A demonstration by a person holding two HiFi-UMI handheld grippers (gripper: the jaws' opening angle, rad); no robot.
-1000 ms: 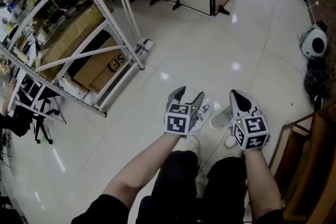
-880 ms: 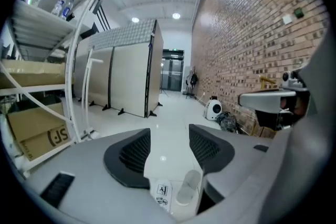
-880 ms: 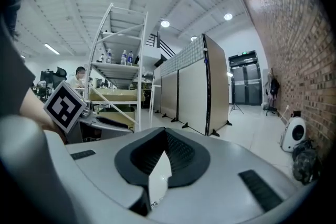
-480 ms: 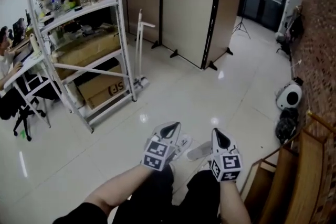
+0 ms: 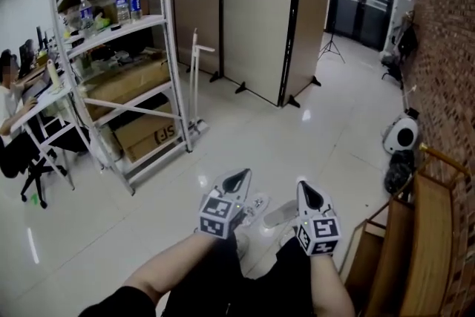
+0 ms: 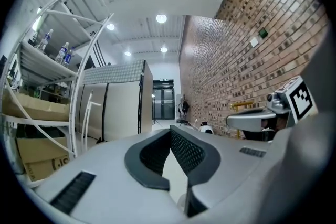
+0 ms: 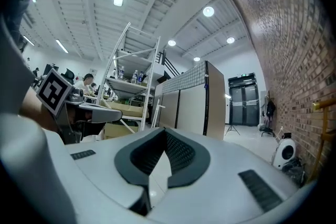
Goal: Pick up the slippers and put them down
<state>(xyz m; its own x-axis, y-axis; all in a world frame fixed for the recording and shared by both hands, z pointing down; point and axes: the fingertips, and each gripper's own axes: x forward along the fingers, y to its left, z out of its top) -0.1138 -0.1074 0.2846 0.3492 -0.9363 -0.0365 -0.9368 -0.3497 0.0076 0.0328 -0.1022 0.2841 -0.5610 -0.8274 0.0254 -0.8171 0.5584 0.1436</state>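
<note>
My left claw, grey plastic with dark bumpy pads, is pressed together with nothing in it. In its own view I see only the room past its tip. My right claw is made the same way, and it is pressed together too and holds nothing. Both sit low in the middle of the head view, side by side. They point flat out in front of me, not down at the ground.

The two slippers are on the shiny white tile floor, low in the middle of the head view and partly behind the claws. There is a pale slipper with spots by the left claw, and a plain grey slipper beside it, nearer the right claw. They lie close together, and I hold neither one.

I think they lie there because the putting down is done. That would be why both claws are shut on nothing

The tall white metal shelf rack with brown boxes fills the left of the head view
</note>
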